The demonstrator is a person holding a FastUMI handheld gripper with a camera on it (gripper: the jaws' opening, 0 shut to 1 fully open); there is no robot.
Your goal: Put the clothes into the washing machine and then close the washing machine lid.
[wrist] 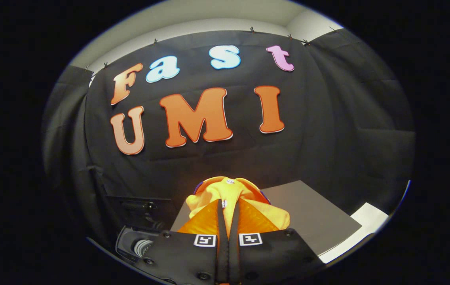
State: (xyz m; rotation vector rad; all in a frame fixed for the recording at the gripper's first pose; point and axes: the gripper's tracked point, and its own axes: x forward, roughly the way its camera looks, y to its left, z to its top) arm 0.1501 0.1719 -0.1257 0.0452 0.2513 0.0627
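— So, what is the hand-held gripper (228, 208) doing?
— Its fingers are pinched together on yellow clothes (232, 196), held up between them.
— And below?
— A grey worktop (312, 217), with a dark washing machine (139, 237) beside it.

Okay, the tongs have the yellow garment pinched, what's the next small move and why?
Probably carry it toward the dark appliance below and beside the tongs. The tongs are closed on the yellow garment, which is bunched up and lifted above the grey surface, so it seems ready to move.
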